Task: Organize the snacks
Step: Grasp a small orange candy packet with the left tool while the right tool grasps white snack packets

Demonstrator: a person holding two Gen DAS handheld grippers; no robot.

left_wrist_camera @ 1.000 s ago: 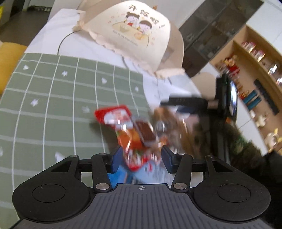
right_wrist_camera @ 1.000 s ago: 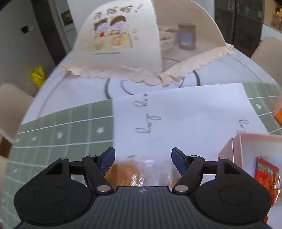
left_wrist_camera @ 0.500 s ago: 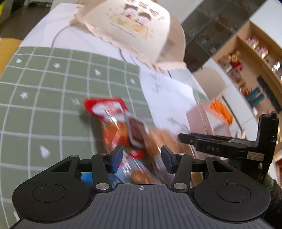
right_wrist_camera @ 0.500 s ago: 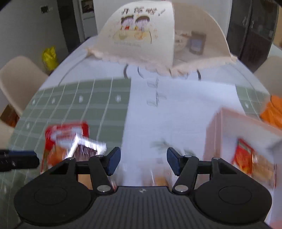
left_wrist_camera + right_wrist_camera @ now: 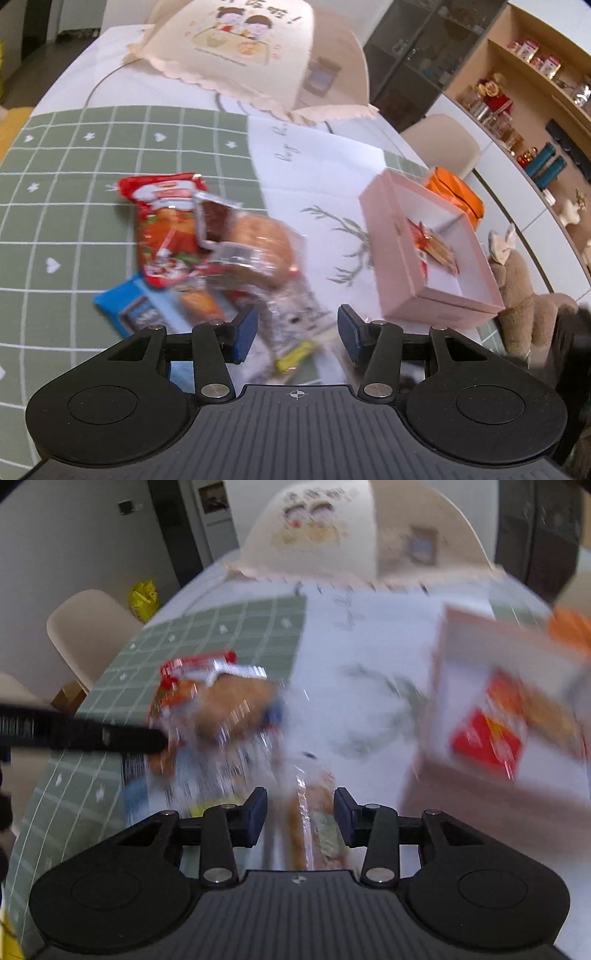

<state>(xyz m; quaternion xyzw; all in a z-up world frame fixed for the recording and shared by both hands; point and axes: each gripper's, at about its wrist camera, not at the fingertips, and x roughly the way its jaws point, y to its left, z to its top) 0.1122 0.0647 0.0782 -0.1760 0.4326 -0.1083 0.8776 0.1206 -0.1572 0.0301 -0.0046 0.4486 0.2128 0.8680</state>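
While the right view is blurred by motion, a clear-wrapped brown pastry packet (image 5: 314, 823) is seen between the right gripper (image 5: 300, 810) fingers, whose blue pads have just been closing; whether the pads actually press on the wrapper cannot be told. The left gripper (image 5: 294, 328) fingers are held apart with nothing clamped, above a clear printed wrapper (image 5: 295, 314). Just ahead of the left fingers a snack pile is seen on the counter: a red plastic snack bag (image 5: 166, 229), a round brown bun in clear film (image 5: 258, 247) lying on it, and a flat blue packet (image 5: 136, 310) at the near left. Ahead and to the right of the left fingers, an open pink cardboard box (image 5: 391, 266) is seen with one red snack packet (image 5: 432, 247) inside. A green grid-patterned mat (image 5: 74, 184) and a white printed sheet (image 5: 325, 166) are spread under the pile. A beige dome food cover (image 5: 240, 48) is seen far ahead.
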